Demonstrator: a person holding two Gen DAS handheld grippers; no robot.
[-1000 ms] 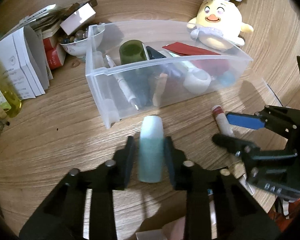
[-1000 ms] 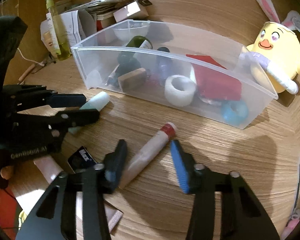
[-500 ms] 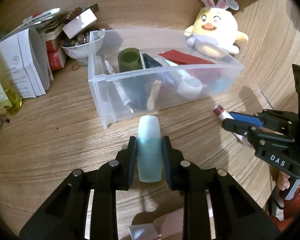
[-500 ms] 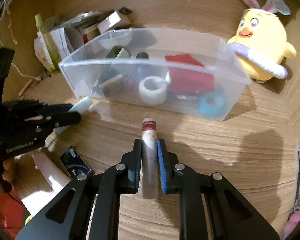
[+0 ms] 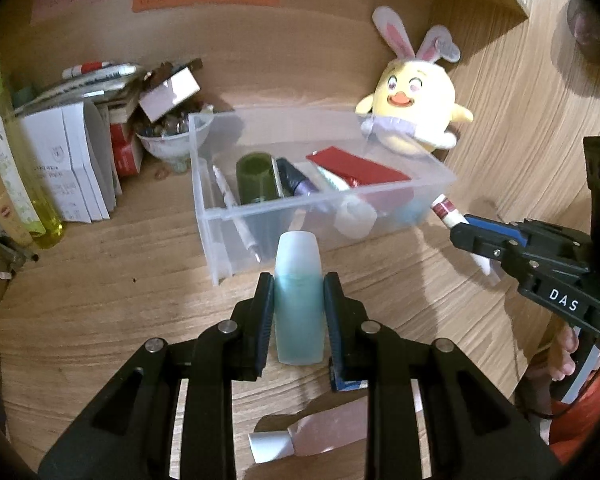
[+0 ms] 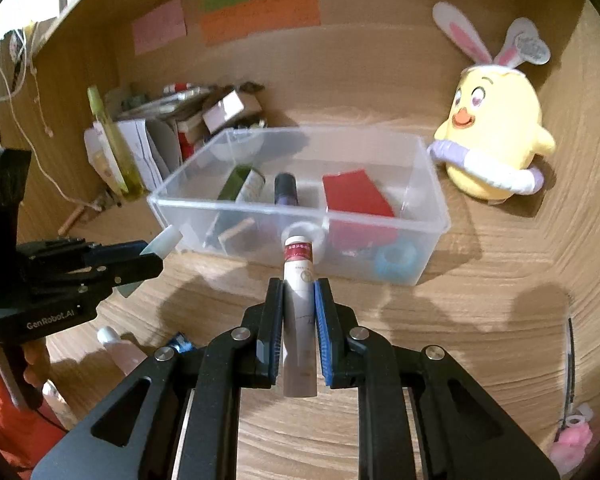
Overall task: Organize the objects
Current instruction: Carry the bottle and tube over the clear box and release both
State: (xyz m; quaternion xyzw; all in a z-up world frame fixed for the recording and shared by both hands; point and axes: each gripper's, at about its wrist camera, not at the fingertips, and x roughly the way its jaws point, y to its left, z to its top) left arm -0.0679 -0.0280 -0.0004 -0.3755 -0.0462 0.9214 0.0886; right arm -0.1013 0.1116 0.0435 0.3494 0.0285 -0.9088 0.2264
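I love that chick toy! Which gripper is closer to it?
Right. The right gripper hangs off the bin's end below the chick; the left gripper sits farther away, before the bin's front.

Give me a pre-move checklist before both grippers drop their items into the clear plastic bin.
1. Left gripper shut on the pale teal plastic bottle: ok.
2. Right gripper shut on the white tube with the red band: ok.
3. Both items lifted off the wooden desk: ok.
4. Clear plastic bin open on top: ok.
5. Free floor space in the bin: cannot tell.
6. Grippers apart from each other: ok.
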